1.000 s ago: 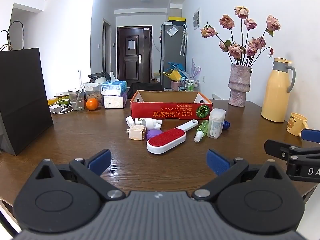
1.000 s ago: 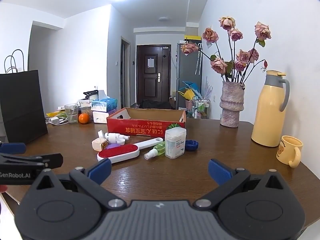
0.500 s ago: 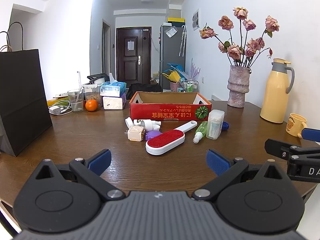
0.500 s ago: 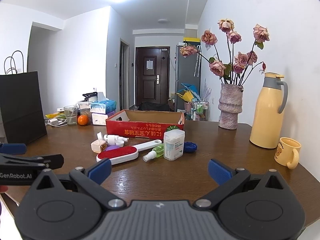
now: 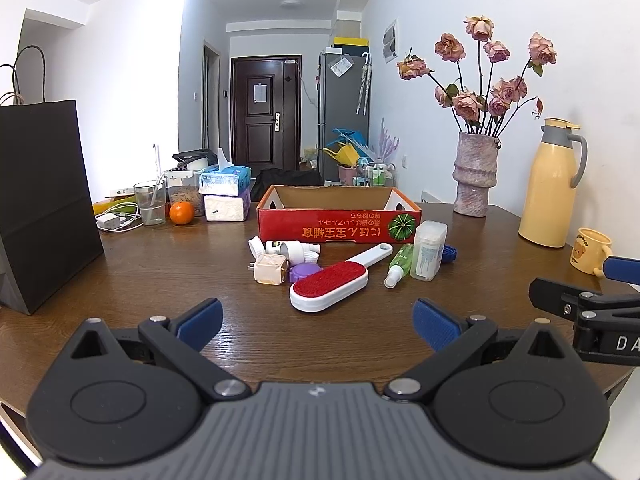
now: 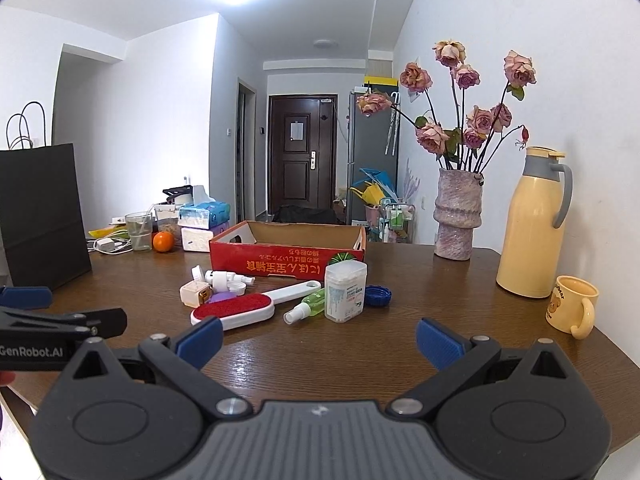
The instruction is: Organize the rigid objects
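Note:
A cluster of small items lies mid-table in front of an open red cardboard box (image 5: 338, 229) (image 6: 286, 265): a white lint brush with a red pad (image 5: 330, 282) (image 6: 234, 309), a green spray bottle (image 5: 398, 264) (image 6: 306, 307), a clear plastic box of swabs (image 5: 429, 250) (image 6: 345, 292), a beige cube (image 5: 270, 270) (image 6: 194, 294), a purple lid (image 5: 305, 271), white bottles (image 5: 292, 249) (image 6: 226, 278) and a blue cap (image 6: 378, 295). My left gripper (image 5: 318, 324) is open, near the table's front edge, short of the brush. My right gripper (image 6: 318, 342) is open too, to the right of it.
A black paper bag (image 5: 44, 204) stands at the left. Behind it are a glass (image 5: 150, 202), an orange (image 5: 181, 213) and tissue packs (image 5: 226, 198). A vase of roses (image 5: 476, 174), a yellow thermos (image 5: 550, 188) and a yellow mug (image 5: 592, 250) line the right side.
Both grippers have risen and eased back slightly, so the items sit a little lower in view. Nothing on the table has moved.

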Tool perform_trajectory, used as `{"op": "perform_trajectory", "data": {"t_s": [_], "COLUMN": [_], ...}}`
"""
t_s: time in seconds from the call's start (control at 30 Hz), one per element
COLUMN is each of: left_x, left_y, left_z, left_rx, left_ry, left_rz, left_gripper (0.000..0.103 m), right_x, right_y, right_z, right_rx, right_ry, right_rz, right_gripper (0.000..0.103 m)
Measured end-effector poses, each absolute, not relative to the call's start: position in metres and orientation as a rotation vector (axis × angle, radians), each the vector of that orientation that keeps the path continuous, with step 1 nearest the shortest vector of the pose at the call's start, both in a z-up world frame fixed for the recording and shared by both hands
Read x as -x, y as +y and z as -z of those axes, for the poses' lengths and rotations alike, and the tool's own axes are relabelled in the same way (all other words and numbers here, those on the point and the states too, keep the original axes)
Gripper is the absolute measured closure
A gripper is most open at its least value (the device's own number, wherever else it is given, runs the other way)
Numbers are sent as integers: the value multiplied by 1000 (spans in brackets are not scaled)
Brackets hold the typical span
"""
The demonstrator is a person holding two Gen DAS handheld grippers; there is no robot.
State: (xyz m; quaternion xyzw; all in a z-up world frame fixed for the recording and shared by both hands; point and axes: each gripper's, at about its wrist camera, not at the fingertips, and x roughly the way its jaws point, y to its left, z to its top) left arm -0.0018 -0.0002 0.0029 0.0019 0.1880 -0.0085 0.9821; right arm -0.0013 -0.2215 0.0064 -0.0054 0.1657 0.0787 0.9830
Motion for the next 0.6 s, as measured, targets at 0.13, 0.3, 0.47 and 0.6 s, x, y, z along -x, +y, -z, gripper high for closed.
{"op": "perform_trajectory", "data": {"t_s": [0.13,0.3,0.47,0.6], "left_x": [2,2,2,2], "left_y": [-1,0,0,0], "left_z": [-3,-3,-3,-3], "left_rx": [-4,-3,-4,-3], "left_ry": [377,377,377,377], "left_rz": [17,17,18,17], "left_gripper": [0,0,0,0], "right_x": [2,2,2,2], "right_y": [-221,-220,-220,-220], "right_z": [-6,-6,-6,-6], "right_rx": [11,12,13,13], "right_ry": [332,332,331,331], "right_rz": [-158,-157,-156,-157], "right_gripper": [0,0,0,0]}}
